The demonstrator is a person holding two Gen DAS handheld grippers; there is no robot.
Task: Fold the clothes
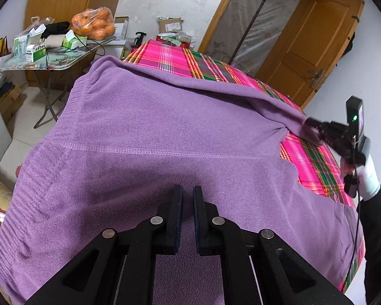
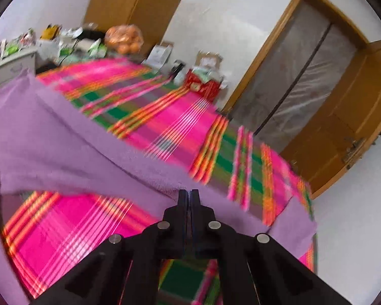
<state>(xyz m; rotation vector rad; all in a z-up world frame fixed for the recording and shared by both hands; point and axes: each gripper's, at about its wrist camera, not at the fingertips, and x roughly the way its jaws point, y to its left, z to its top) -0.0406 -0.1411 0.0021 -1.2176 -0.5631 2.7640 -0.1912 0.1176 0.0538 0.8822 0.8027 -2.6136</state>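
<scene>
A purple fleece garment lies spread over the pink plaid cloth, its ribbed hem hanging off the left side. My left gripper sits low on the near part of the garment, its jaws almost together with fleece pinched between them. My right gripper is at the right, shut on a corner of the garment and pulling it into a raised ridge. In the right wrist view the right gripper is shut on the edge of the purple garment, which stretches off to the left above the plaid cloth.
A folding table at the back left holds a bag of oranges and boxes. A wooden door stands open at the right. A gloved hand holds the right gripper. A red bag sits beyond the far edge.
</scene>
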